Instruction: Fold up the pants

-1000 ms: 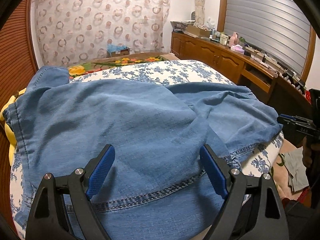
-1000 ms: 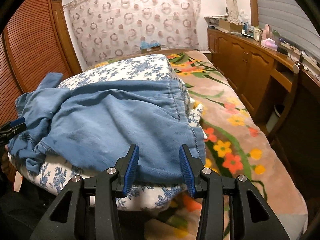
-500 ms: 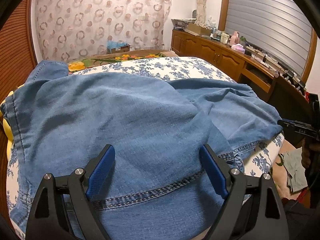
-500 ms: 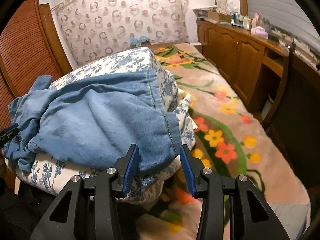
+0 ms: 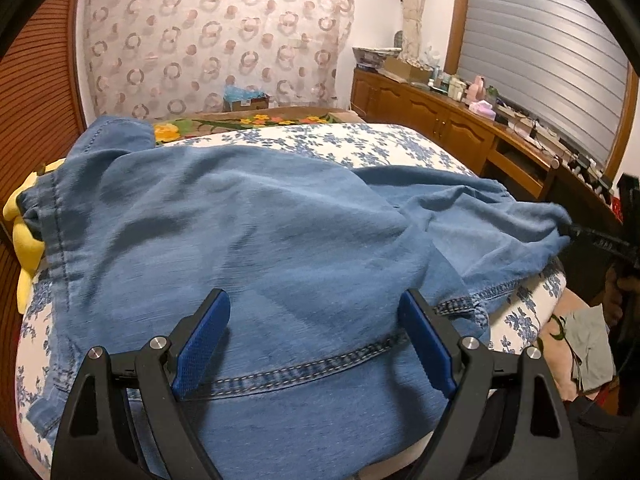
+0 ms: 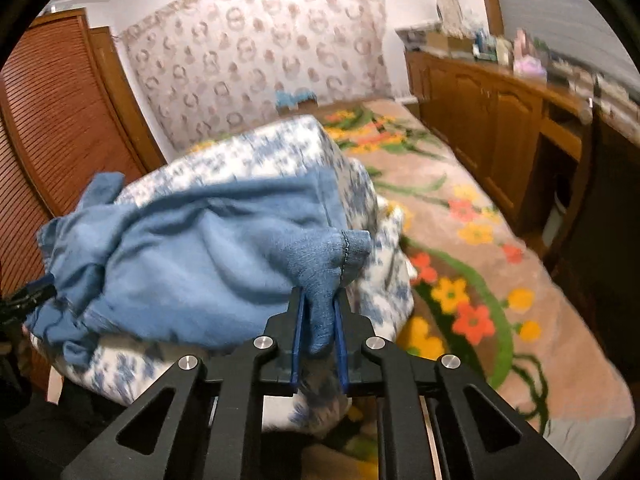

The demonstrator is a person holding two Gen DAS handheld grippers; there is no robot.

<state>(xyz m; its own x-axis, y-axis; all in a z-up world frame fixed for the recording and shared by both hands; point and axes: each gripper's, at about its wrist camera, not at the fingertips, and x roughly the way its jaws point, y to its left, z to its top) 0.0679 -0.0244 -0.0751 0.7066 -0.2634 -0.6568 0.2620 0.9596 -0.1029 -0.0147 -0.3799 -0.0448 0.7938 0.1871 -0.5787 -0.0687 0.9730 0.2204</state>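
In the left wrist view, the blue pants lie spread out over a white quilt with blue flowers. They fill the middle of the frame. The left gripper sits at the bottom of the frame. Its 2 jaws stand wide apart, 1 on each side of a stitched hem. The blue cloth lies between them, but they are not pinching it. At the right edge of the frame, the right gripper is at the far corner of the pants. A yellow soft thing peeks out at the left edge. A wooden cabinet runs along the upper right, with small things on top.

In the right wrist view, the picture is a bit blurry. The right gripper is at the bottom middle. Its 2 jaws are closing, and a bunched corner of the pants is squeezed between the blue pads. The rest of the pants stretch to the left over the quilt. At the left edge, the tip of the left gripper touches the far end of the pants. A flower blanket covers the bed on the right.
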